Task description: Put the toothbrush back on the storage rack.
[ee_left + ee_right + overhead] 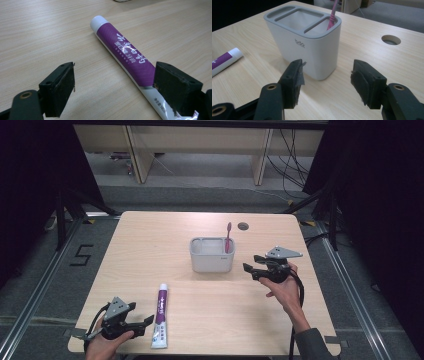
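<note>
At six o'clock on the table (150,230), the toothpaste (161,316) lies flat, cap toward the holder (211,255) at centre. Left gripper (142,325), jaws spread, flanks the tube's tail, likely ready to pinch. Right gripper (252,268), also spread, faces the holder from three o'clock, perhaps to steady it; a toothbrush (228,237) stands inside.

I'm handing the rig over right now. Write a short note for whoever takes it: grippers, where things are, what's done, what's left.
Left gripper: open, at the table's near left beside the purple toothpaste tube, which lies flat, not gripped.
Right gripper: open, empty, facing the white holder mid-table.
Done: pink toothbrush stands in the holder's end compartment.
Left, probably: pick up the tube and put it in the holder.
</note>
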The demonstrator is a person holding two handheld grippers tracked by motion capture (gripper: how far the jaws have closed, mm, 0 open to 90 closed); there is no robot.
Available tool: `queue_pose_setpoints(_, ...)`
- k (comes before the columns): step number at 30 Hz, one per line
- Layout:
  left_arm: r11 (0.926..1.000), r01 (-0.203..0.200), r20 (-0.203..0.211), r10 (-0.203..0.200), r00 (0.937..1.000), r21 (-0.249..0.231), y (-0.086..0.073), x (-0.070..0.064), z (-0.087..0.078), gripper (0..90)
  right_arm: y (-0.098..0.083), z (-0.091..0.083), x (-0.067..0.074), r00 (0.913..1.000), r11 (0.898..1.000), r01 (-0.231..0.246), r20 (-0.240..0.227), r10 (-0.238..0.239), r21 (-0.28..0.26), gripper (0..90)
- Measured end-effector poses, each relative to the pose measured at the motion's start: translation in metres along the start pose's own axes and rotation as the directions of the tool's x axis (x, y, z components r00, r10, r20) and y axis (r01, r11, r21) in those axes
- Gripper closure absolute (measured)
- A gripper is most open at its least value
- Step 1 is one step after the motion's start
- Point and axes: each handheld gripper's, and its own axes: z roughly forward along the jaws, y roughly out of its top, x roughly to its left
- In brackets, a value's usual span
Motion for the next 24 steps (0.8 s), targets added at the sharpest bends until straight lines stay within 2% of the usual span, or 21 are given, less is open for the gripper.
queue_pose_setpoints(1, 1.0, 0.002, 0.0, -0.002, 1.0, -0.004, 0.0, 0.0, 0.0, 16.8, -0.001, 0.0, -0.001, 0.9997, 1.0, 0.025, 0.009, -0.025, -0.009, 42.3)
queue_pose_setpoints(3, 1.0, 0.002, 0.0, -0.002, 1.0, -0.004, 0.0, 0.0, 0.0, 16.8, -0.004, -0.002, 0.003, 0.9999, 1.0, -0.01, 0.002, 0.01, 0.003, 41.1)
queue_pose_setpoints(4, 1.0, 0.003, 0.0, -0.003, 1.0, -0.005, 0.0, -0.001, 0.0, 16.8, -0.004, -0.003, 0.001, 0.9997, 1.0, 0.023, 0.005, -0.023, 0.008, 40.2)
queue_pose_setpoints(5, 1.0, 0.001, 0.0, -0.001, 1.0, -0.005, 0.0, -0.001, 0.0, 16.8, -0.006, -0.002, 0.005, 0.9998, 1.0, -0.016, -0.006, 0.016, 0.01, 39.5)
queue_pose_setpoints(6, 1.0, 0.002, 0.001, -0.002, 1.0, -0.006, 0.0, -0.001, 0.0, 16.8, -0.007, -0.003, 0.003, 0.9998, 1.0, 0.02, 0.004, -0.02, 0.017, 38.4)
queue_pose_setpoints(8, 0.9999, 0.004, 0.002, -0.004, 1.0, -0.01, 0.0, -0.001, 0.0, 16.8, -0.01, -0.004, 0.006, 1.0, 1.0, -0.006, -0.004, 0.006, 0.018, 36.6)
queue_pose_setpoints(9, 0.9999, 0.004, 0.002, -0.004, 1.0, -0.01, 0.0, -0.001, 0.0, 16.8, -0.011, -0.004, 0.005, 0.9999, 1.0, 0.016, 0.004, -0.016, 0.011, 35.7)
queue_pose_setpoints(10, 0.9999, 0.004, 0.002, -0.004, 1.0, -0.01, 0.0, -0.001, 0.0, 16.8, -0.012, -0.005, 0.008, 0.9998, 1.0, -0.016, -0.006, 0.016, 0.024, 34.6)
queue_pose_setpoints(11, 0.9999, 0.004, 0.004, -0.004, 1.0, -0.011, 0.0, -0.001, 0.001, 16.8, -0.013, -0.004, 0.007, 1.0, 1.0, 0.004, -0.005, -0.004, 0.019, 33.2)
queue_pose_setpoints(12, 0.9999, 0.005, 0.003, -0.005, 1.0, -0.011, 0.0, -0.001, 0.001, 16.8, -0.015, -0.005, 0.01, 0.9994, 0.999, -0.033, -0.005, 0.033, 0.024, 32.2)
queue_pose_setpoints(13, 0.9999, 0.005, 0.003, -0.005, 1.0, -0.011, 0.0, -0.001, 0.001, 16.8, -0.015, -0.005, 0.01, 0.9994, 0.999, -0.033, -0.005, 0.033, 0.024, 32.2)
queue_pose_setpoints(14, 0.9999, 0.004, 0.003, -0.004, 1.0, -0.011, 0.0, -0.001, 0.001, 16.8, -0.017, -0.006, 0.008, 1.0, 0.999, -0.005, 0.007, 0.004, 0.033, 29.0)
queue_pose_setpoints(15, 0.9999, 0.005, 0.002, -0.005, 1.0, -0.012, 0.0, -0.001, 0.001, 16.8, -0.018, -0.007, 0.01, 0.9994, 0.998, -0.035, 0.005, 0.034, 0.047, 27.8)
queue_pose_setpoints(16, 1.0, 0.004, 0.002, -0.004, 1.0, -0.008, 0.0, -0.001, 0.0, 16.8, -0.018, -0.007, 0.009, 0.9999, 0.999, -0.01, 0.012, 0.01, 0.045, 26.2)
queue_pose_setpoints(17, 1.0, 0.004, 0.001, -0.004, 1.0, -0.009, 0.0, -0.001, 0.0, 16.8, -0.019, -0.008, 0.01, 0.9993, 0.998, -0.035, 0.016, 0.034, 0.046, 24.7)
queue_pose_setpoints(18, 1.0, 0.004, 0.001, -0.004, 1.0, -0.009, 0.0, -0.001, 0.0, 16.8, -0.02, -0.008, 0.009, 0.9996, 0.999, -0.015, 0.025, 0.014, 0.042, 23.7)
queue_pose_setpoints(19, 1.0, 0.004, 0.002, -0.004, 1.0, -0.008, 0.0, -0.001, 0.0, 16.8, -0.022, -0.008, 0.01, 0.9992, 0.999, -0.037, 0.017, 0.037, 0.037, 23.0)
queue_pose_setpoints(20, 1.0, -0.001, 0.0, 0.001, 1.0, -0.005, 0.0, 0.0, 0.0, 16.8, -0.022, -0.009, 0.009, 0.9996, 0.999, -0.02, 0.019, 0.019, 0.042, 22.8)
queue_pose_setpoints(21, 1.0, -0.001, -0.001, 0.001, 1.0, -0.005, 0.0, 0.0, 0.0, 16.8, -0.023, -0.009, 0.011, 0.9987, 0.998, -0.049, 0.013, 0.049, 0.038, 22.5)
queue_pose_setpoints(23, 1.0, 0.0, 0.0, 0.0, 1.0, -0.009, 0.0, -0.001, 0.0, 16.8, -0.026, -0.011, 0.011, 0.9993, 0.998, -0.038, 0.006, 0.038, 0.042, 20.8)
queue_pose_setpoints(24, 0.9999, 0.003, 0.001, -0.003, 1.0, -0.012, 0.0, -0.001, 0.0, 16.8, -0.027, -0.011, 0.013, 0.9979, 0.997, -0.064, 0.008, 0.064, 0.044, 20.2)
